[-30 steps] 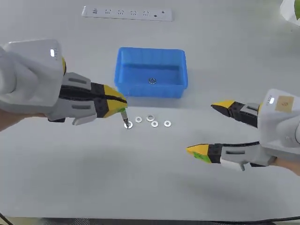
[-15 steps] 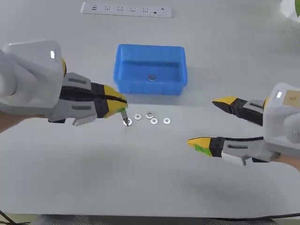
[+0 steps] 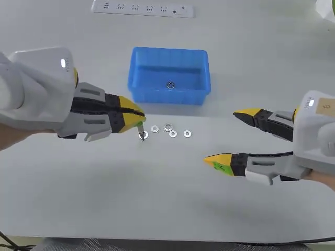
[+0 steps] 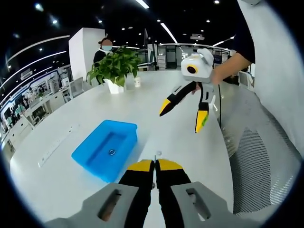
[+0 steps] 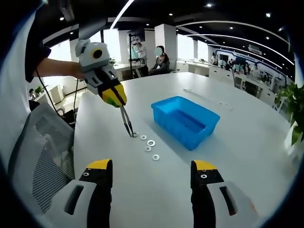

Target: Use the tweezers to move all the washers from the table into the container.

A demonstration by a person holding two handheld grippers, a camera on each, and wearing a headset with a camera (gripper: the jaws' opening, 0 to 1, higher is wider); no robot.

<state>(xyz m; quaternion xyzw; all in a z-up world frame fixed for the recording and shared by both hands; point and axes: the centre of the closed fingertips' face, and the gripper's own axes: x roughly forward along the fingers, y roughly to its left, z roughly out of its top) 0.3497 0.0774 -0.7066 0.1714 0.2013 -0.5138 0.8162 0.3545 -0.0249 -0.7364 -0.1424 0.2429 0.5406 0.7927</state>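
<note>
The left gripper (image 3: 138,114), yellow-tipped with black jaws, has its jaws pressed together on a pair of thin metal tweezers (image 3: 141,129), which point down at the pale grey table (image 3: 157,198). The tweezer tips meet the leftmost washer (image 3: 144,136) of five small flat silver washers (image 3: 168,127). These lie in a loose row on the table just in front of the blue rectangular plastic container (image 3: 167,98). Whether the tips actually grip that washer is too small to tell. One more silver washer (image 3: 170,85) lies on the container's floor, near its middle. The right gripper (image 3: 226,137) hovers above the table to the right of the row, well apart from it, with its jaws spread wide and holding nothing. A long white power strip (image 3: 142,9) lies on the table beyond the container.
</note>
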